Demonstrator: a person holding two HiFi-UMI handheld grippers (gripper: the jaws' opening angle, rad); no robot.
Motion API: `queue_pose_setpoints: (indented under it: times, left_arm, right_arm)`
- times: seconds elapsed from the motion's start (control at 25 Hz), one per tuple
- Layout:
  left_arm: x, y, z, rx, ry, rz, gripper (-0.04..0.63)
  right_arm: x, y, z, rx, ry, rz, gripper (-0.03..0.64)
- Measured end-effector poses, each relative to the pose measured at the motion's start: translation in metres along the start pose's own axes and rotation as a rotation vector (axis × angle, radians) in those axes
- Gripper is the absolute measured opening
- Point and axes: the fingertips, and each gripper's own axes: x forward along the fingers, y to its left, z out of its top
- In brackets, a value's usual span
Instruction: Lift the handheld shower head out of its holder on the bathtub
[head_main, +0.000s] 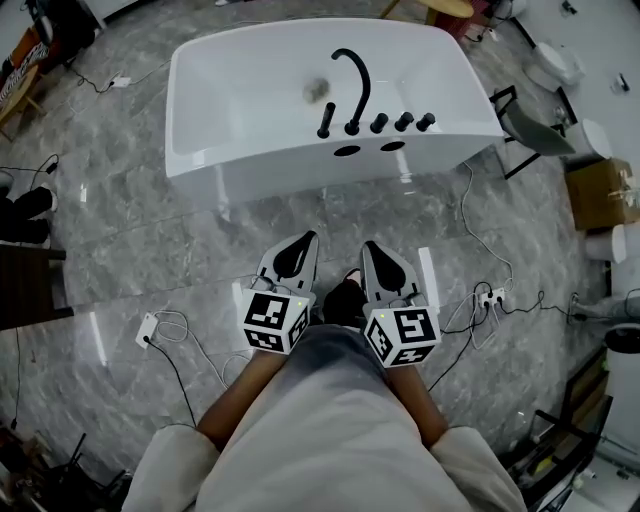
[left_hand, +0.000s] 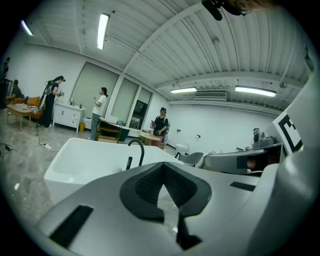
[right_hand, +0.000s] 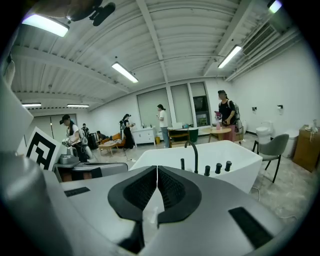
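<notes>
Well, the bathtub (head_main: 200, 90) stands well ahead of two clenched, empty grippers.
Ahead of the left gripper (head_main: 308, 240) and right gripper (head_main: 368, 246), beside the curved spout (head_main: 352, 75), the handheld shower head (head_main: 327, 120) stands upright in its holder on the near rim. Arriving with the jaws together would likely knock it, and a drift rightward risks pinching the spout instead.
</notes>
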Motion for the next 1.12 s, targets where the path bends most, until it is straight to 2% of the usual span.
queue_pose_setpoints:
  times: [0.24,0.52,0.64,0.8,1.12]
  left_arm:
    - [0.004,0.007,-0.003,-0.037,0.000,0.010,0.005]
    - [0.024,0.025,0.003,-0.042,0.007,0.052,0.005]
    - [0.042,0.030,0.005,-0.020,0.029,0.068,0.005]
    - [0.067,0.029,0.011,-0.028,0.042,0.062,0.005]
    - [0.143,0.024,0.018,-0.005,0.085,0.064,0.005]
  right_arm:
    - [0.008,-0.004,-0.005,0.001,0.039,0.029,0.020]
    - [0.035,-0.007,-0.001,0.011,0.052,0.089,0.020]
    - [0.049,-0.019,0.005,0.022,0.052,0.108,0.020]
    - [0.066,-0.035,0.012,0.034,0.061,0.131,0.020]
    - [0.109,-0.081,0.024,0.036,0.103,0.189,0.020]
